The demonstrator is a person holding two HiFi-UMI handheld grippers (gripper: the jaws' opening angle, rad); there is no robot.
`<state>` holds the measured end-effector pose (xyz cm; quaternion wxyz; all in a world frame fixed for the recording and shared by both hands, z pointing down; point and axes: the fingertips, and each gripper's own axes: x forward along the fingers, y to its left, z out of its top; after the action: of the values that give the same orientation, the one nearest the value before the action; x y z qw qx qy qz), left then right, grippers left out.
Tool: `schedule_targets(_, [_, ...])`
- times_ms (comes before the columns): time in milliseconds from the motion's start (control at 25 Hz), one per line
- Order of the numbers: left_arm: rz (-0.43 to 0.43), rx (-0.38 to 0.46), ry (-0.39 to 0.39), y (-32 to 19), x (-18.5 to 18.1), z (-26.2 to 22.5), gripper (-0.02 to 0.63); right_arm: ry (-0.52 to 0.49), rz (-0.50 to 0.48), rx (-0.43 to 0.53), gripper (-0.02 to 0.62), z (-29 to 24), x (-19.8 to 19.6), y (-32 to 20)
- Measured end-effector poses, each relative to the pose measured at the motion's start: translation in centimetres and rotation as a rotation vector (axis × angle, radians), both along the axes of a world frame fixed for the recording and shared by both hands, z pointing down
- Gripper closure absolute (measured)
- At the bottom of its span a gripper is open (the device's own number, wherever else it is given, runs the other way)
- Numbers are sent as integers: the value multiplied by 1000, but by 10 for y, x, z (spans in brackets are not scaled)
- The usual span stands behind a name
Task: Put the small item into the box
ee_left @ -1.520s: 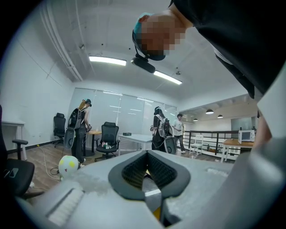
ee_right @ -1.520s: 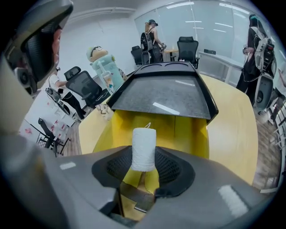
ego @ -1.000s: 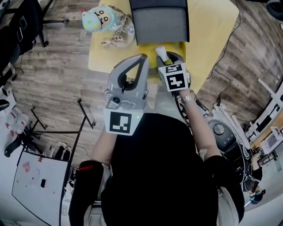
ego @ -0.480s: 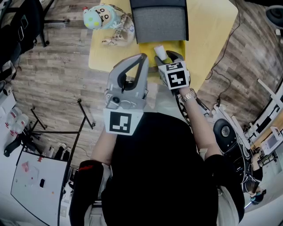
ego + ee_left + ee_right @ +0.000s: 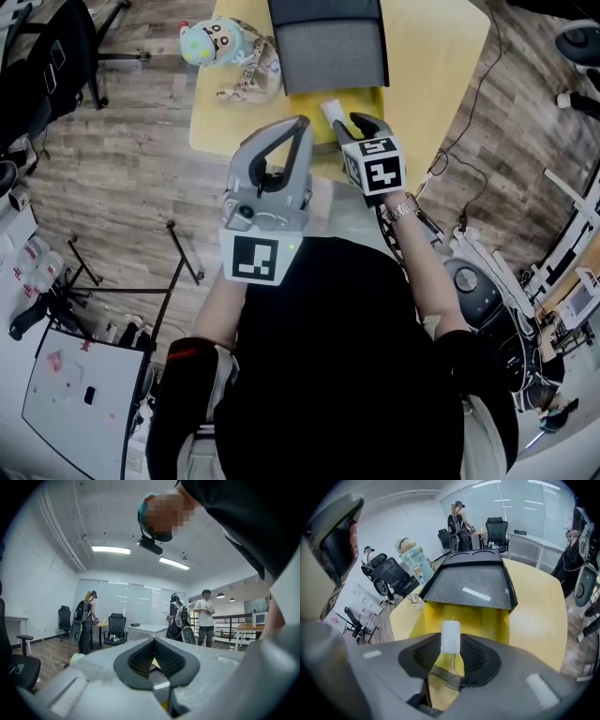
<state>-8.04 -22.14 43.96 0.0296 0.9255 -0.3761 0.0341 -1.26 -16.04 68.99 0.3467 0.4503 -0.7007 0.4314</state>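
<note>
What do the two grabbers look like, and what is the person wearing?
The left gripper and the right gripper are grey with black ridged pads; each carries a cube of black-and-white square markers. The person wears a black short-sleeved top and a silvery watch. The right jaws have just been closing on a small white item.

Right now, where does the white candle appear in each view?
Head view: white candle at upper centre, over the open yellow box.
Left gripper view: not in it.
Right gripper view: dead centre, in front of the yellow box.
Shared landmark: the box's dark lid, raised just beyond the candle in both views.
</note>
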Motion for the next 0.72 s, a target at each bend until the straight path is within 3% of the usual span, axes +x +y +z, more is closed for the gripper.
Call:
schedule_targets(320, [46,26,-4,3,7,-13,604,-32,113,115,588,-38,10,-11])
schedule_targets(720, [140,68,23,4,17,-33,604,-35,226,235,592,-91,20,-17])
